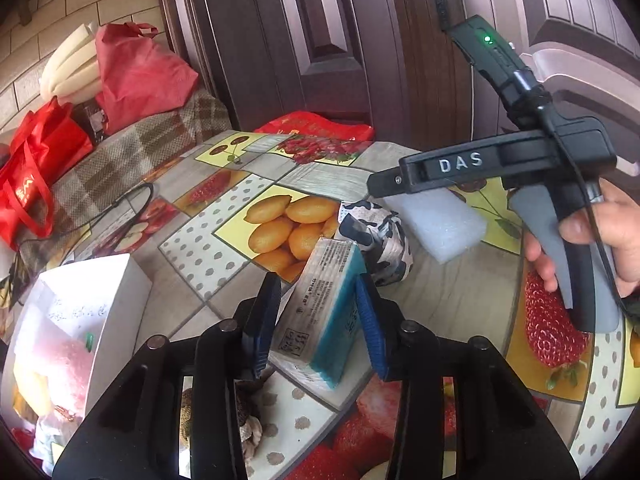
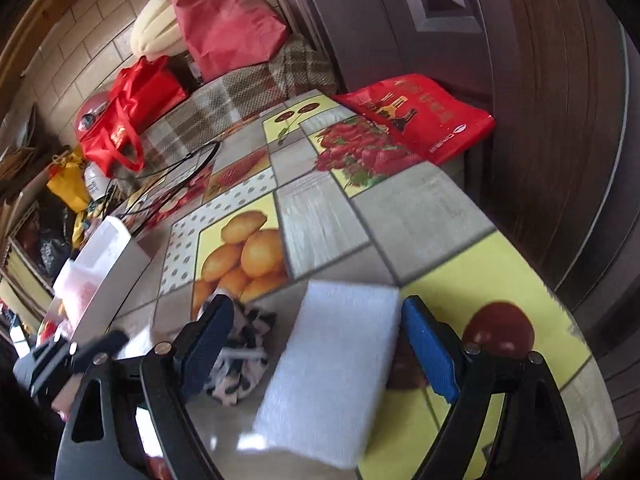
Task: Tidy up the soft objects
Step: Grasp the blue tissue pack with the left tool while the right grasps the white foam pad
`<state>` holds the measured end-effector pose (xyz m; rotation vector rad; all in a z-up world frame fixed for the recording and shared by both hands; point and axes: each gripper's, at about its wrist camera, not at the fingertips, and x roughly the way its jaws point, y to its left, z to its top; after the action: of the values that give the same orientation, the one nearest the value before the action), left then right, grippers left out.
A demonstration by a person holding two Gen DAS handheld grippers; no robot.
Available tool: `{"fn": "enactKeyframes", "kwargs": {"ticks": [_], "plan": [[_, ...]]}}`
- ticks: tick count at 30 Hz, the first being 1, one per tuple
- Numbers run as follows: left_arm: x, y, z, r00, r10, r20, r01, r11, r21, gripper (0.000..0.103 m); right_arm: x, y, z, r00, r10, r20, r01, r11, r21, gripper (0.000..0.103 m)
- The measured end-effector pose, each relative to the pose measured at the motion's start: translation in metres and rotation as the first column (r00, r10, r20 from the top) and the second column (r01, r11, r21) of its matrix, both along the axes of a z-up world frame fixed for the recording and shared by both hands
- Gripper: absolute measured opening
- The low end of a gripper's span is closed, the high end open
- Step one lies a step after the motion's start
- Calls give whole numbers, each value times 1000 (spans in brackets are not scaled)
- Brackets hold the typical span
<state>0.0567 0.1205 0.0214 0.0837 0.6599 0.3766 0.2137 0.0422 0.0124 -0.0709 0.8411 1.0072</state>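
Table (image 2: 400, 216): glossy, smooth printed oilcloth with glare. Foam block (image 2: 336, 364): white, matt, finely porous. Tissue pack (image 1: 320, 316): shiny plastic film wrap. Patterned cloth (image 1: 384, 236): soft, matt, creased fabric. Fingers (image 1: 370, 320): blue ribbed rubbery pads on black matt plastic.

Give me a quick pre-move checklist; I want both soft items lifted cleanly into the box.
1. Left hand-held gripper pads on the tissue pack: ok, both sides look in contact.
2. Right hand-held gripper straddling the white foam block: ok.
3. Right pads pressing the foam: not ok, gaps remain.
4. White box open: ok.
5. Spotted cloth free of the tissue pack: cannot tell.
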Motion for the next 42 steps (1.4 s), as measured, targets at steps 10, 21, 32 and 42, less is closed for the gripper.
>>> {"fn": "enactKeyframes", "kwargs": {"ticks": [10,21,32,42], "plan": [[12,2,-7,997,12,-74,-12,1000,-7,51,-25,-23,-1,994,8,111,8,990,-140,86],[6,3,-3,999,18,-38,-18,1000,-3,29,-42,-3,-5,975,80,207,-31,973,-228,32],[2,5,0,1000,20,-19,-20,1000,-1,28,-37,3,-3,982,91,168,-59,980,-188,31],[-22,6,14,988,72,136,-73,997,5,25,-62,-35,22,948,23,317,-36,999,36,19]]}}
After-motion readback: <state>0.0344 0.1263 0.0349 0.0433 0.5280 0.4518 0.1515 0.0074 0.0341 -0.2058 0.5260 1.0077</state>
